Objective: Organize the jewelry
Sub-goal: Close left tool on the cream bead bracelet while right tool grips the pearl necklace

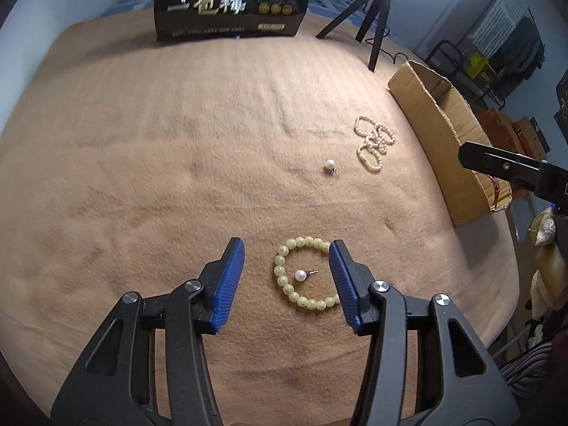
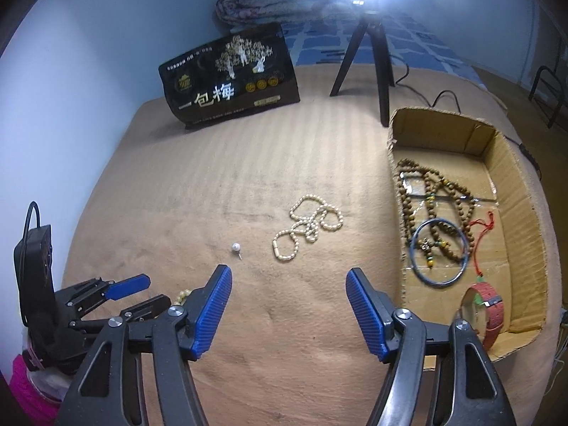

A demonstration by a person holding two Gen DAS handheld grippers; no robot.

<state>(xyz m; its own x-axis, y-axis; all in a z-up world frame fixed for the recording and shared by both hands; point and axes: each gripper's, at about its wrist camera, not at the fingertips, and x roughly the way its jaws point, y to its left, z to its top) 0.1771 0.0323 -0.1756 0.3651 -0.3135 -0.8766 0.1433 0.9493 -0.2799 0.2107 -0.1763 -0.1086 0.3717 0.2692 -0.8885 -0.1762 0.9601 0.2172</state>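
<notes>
My left gripper (image 1: 287, 248) is open and empty just above a pale green bead bracelet (image 1: 284, 289) with a pearl earring (image 1: 301, 275) lying inside its ring. A second pearl earring (image 1: 330, 165) and a white pearl necklace (image 1: 374, 142) lie farther ahead on the tan blanket. In the right wrist view my right gripper (image 2: 288, 277) is open and empty, short of the necklace (image 2: 307, 225) and the earring (image 2: 235, 247). The cardboard box (image 2: 522, 191) at right holds a brown bead necklace (image 2: 436, 206), a blue bangle (image 2: 440, 248), a red cord and a red watch (image 2: 491, 309). The left gripper (image 2: 117, 293) shows at lower left.
A black snack bag (image 2: 230, 78) stands at the back of the blanket. A black tripod (image 2: 369, 53) with a ring light stands behind the box, its cable trailing right. The box (image 1: 436, 120) shows at right in the left wrist view. The right gripper's finger (image 1: 511, 168) reaches over it.
</notes>
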